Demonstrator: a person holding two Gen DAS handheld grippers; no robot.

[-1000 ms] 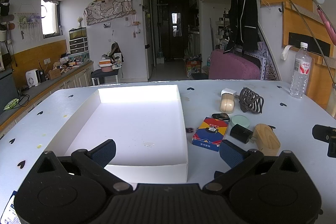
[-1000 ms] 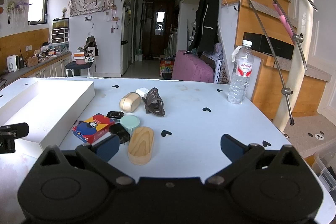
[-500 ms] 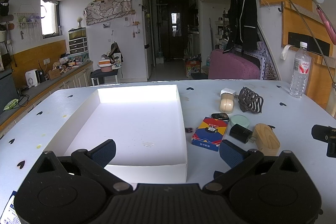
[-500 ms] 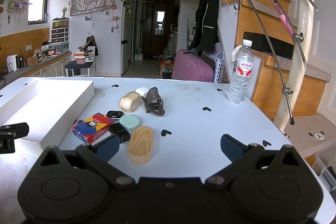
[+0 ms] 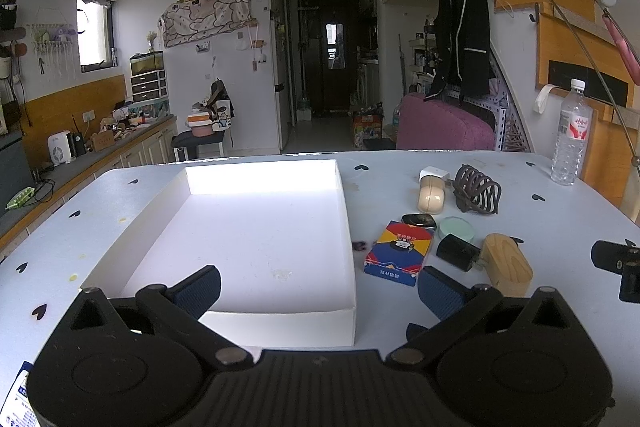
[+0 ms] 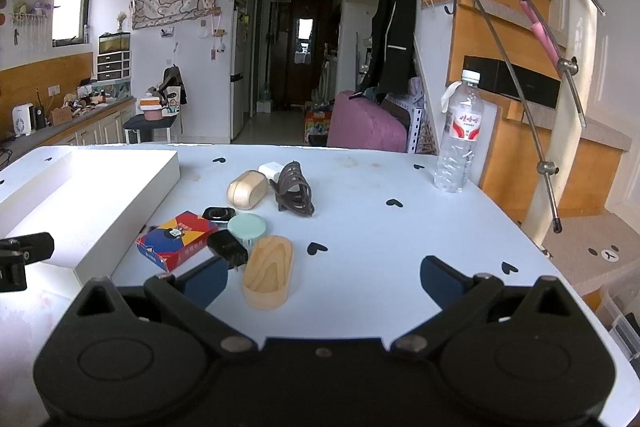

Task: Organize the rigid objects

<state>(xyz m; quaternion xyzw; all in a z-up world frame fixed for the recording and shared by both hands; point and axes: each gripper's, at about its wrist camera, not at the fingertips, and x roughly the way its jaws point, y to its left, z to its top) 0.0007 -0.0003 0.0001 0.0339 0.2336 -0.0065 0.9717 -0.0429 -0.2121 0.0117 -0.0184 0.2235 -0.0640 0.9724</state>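
Observation:
A shallow white tray (image 5: 347, 223) (image 6: 120, 203) lies on the pale table, nothing in it. Right of it sits a cluster: a colourful card box (image 5: 400, 253) (image 6: 176, 241), a black charger (image 5: 457, 251) (image 6: 228, 249), an oval wooden box (image 5: 506, 264) (image 6: 268, 271), a mint round case (image 5: 457, 228) (image 6: 247, 228), a small black oval (image 5: 419, 219) (image 6: 217, 213), a beige case (image 5: 431, 193) (image 6: 247, 188) and a dark hair claw (image 5: 478, 189) (image 6: 295, 193). My left gripper (image 5: 318, 291) hovers open over the tray's near edge. My right gripper (image 6: 322, 281) is open just short of the wooden box.
A clear water bottle (image 5: 570, 135) (image 6: 458, 135) stands at the table's far right. A white block (image 5: 434, 172) lies behind the beige case. Black heart marks dot the table. Wooden stairs and a wire rail rise on the right.

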